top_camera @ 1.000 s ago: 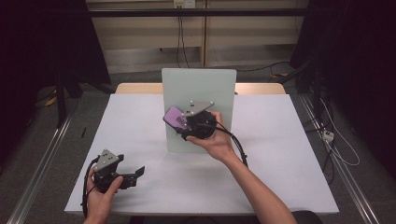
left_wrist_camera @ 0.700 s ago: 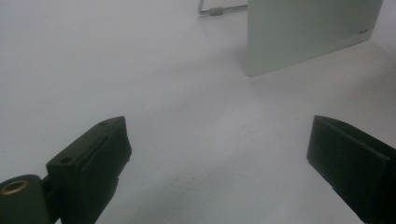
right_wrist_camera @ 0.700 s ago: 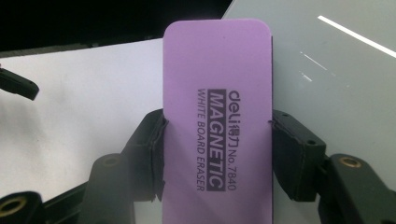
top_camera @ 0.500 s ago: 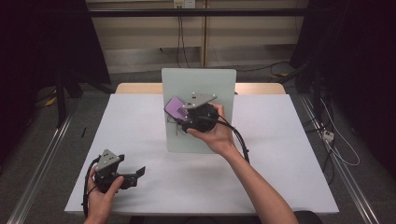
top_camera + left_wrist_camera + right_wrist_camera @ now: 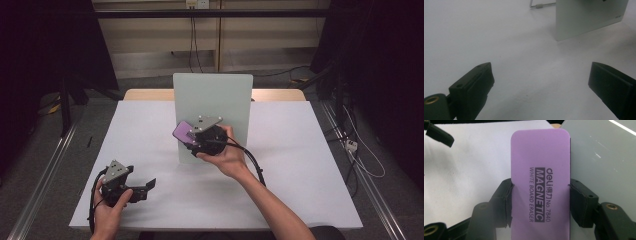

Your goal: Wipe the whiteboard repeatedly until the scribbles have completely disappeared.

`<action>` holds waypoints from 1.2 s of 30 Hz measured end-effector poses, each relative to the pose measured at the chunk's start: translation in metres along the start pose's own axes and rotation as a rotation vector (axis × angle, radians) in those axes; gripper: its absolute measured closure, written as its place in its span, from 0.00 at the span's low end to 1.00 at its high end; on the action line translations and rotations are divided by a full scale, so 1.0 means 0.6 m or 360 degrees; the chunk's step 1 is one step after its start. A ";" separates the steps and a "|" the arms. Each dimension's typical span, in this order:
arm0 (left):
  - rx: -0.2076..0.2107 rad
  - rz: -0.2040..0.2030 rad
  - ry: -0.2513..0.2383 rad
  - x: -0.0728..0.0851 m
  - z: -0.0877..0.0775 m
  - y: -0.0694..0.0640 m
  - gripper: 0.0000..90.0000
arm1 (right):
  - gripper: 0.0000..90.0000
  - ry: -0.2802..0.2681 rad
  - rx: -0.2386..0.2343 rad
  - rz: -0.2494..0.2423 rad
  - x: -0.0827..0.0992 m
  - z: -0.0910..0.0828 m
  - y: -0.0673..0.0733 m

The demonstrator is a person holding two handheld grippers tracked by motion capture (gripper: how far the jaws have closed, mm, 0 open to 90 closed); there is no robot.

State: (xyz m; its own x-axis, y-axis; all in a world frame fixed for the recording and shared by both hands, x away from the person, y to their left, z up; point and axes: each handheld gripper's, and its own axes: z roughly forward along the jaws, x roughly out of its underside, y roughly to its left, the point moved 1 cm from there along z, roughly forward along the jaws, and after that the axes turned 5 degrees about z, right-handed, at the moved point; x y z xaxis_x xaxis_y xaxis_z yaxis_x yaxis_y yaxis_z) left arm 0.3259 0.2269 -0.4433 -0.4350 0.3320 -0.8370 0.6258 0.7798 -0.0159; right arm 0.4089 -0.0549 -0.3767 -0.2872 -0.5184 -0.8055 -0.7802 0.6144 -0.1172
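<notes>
A purple magnetic whiteboard eraser (image 5: 540, 173) is clamped between the two black jaws of my right gripper (image 5: 540, 197), which is shut on its long sides. In the high view the eraser (image 5: 184, 132) is held against the lower left part of an upright pale grey board (image 5: 220, 95). That board (image 5: 604, 157) also stands on the right in the right gripper view. My left gripper (image 5: 145, 189) rests low on the white table (image 5: 300, 150) at the front left, jaws open and empty (image 5: 540, 82).
The board's lower corner (image 5: 586, 20) rises beyond the open left jaws, with a metal stand leg (image 5: 541, 5) behind it. A black cable (image 5: 252, 162) trails from the right gripper along the forearm. Dark curtains flank the table.
The right hand has carried the eraser down the board's face, slightly leftward. The left gripper has stayed where it was.
</notes>
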 end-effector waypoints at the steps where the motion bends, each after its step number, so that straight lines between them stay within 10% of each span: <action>1: 0.0000 -0.0009 -0.0006 0.000 0.001 0.000 0.07 | 0.46 0.0005 -0.0004 0.0003 0.001 0.002 0.002; 9: 0.0002 -0.0009 -0.0006 0.000 0.001 0.000 0.07 | 0.46 0.0047 -0.0021 -0.0024 -0.006 0.005 0.002; 22: 0.0005 -0.0004 -0.0011 0.000 0.000 0.001 0.07 | 0.46 -0.0137 0.0106 0.0051 -0.071 -0.052 -0.049; 36: 0.0001 0.0001 -0.0001 0.000 0.001 -0.001 0.07 | 0.46 0.0038 0.0003 -0.0043 -0.010 0.011 0.008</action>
State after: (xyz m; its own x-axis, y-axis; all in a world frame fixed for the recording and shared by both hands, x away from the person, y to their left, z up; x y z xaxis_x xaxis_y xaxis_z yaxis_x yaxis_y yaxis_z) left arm 0.3259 0.2263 -0.4433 -0.4346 0.3321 -0.8372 0.6265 0.7792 -0.0161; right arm 0.4103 -0.0448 -0.3759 -0.2790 -0.5490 -0.7879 -0.7870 0.6009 -0.1401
